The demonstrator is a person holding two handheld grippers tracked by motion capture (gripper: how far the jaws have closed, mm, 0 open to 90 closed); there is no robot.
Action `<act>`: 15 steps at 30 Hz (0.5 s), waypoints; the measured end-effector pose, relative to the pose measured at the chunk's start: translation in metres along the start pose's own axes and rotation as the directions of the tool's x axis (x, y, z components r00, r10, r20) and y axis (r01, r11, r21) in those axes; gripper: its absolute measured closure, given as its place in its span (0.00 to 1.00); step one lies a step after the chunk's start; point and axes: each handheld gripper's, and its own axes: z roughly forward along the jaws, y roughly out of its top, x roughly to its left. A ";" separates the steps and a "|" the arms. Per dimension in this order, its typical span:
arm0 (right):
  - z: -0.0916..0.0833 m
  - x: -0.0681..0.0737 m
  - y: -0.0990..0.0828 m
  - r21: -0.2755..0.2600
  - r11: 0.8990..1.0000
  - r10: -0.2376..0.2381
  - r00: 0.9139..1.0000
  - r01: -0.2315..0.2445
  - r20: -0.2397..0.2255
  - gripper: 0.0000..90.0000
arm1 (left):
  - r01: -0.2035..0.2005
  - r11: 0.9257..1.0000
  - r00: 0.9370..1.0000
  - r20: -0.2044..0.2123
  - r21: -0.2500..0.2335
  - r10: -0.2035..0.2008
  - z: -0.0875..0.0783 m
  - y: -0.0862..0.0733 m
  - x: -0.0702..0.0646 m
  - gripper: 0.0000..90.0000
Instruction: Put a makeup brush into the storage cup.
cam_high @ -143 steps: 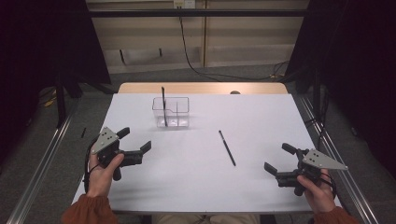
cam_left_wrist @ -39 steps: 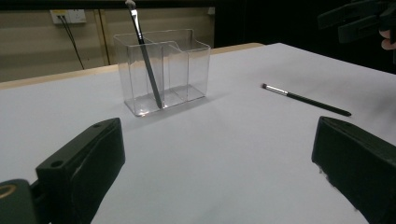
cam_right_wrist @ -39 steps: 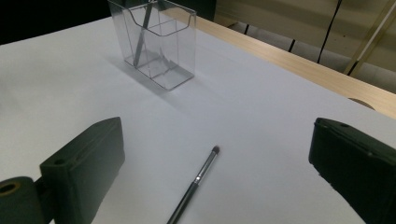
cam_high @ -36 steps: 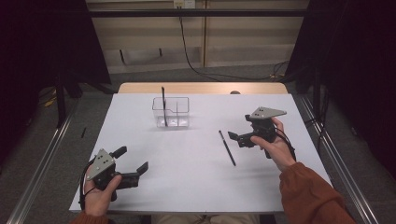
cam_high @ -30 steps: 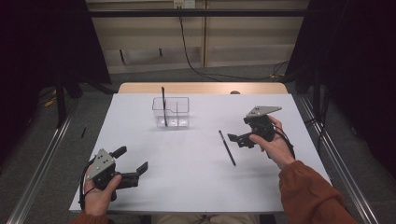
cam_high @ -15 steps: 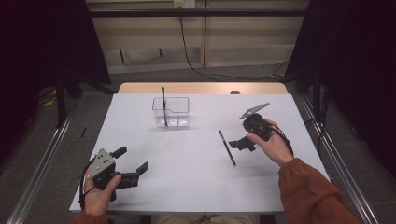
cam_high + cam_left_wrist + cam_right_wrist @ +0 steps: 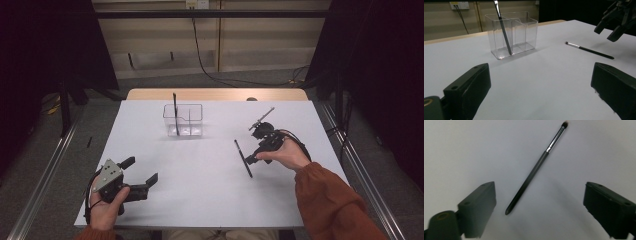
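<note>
A slim black makeup brush [image 7: 243, 158] with a silver ferrule lies flat on the white table [image 7: 200, 200]. My right gripper [image 7: 251, 146] hangs tipped down just right of it. In the right gripper view the brush [image 7: 536, 167] lies on the table below the gap between the jaws of the right gripper [image 7: 541, 195]. The jaws have just been closing a little, stay open, and touch nothing. A clear two-part holder [image 7: 183, 120] at the back holds another brush [image 7: 175, 112] upright in its left part. My left gripper [image 7: 141, 170] rests open at the front left, nothing between its jaws.
In the left gripper view the holder [image 7: 511, 32] stands ahead, with the lying brush [image 7: 589, 50] and the right gripper [image 7: 615, 22] off to the right. Metal rails run along both table sides, and a wooden strip [image 7: 215, 94] borders the far edge.
The right gripper has tipped over from level to pointing down beside the lying brush. The left gripper and both brushes have stayed put.
</note>
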 end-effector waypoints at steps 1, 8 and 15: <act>0.001 -0.001 0.001 0.011 1.000 0.008 1.000 -0.008 -0.005 0.19 | 0.007 1.000 1.000 0.004 -0.003 -0.007 0.000 0.000 0.000 0.03; 0.002 -0.003 0.003 0.064 0.997 0.042 0.999 -0.041 -0.021 0.33 | -0.005 1.000 1.000 0.009 0.002 0.005 0.001 0.000 -0.001 0.03; 0.011 0.004 0.007 0.141 0.989 0.038 0.999 -0.034 -0.030 0.40 | -0.008 1.000 1.000 0.006 0.003 0.008 0.001 0.000 -0.001 0.03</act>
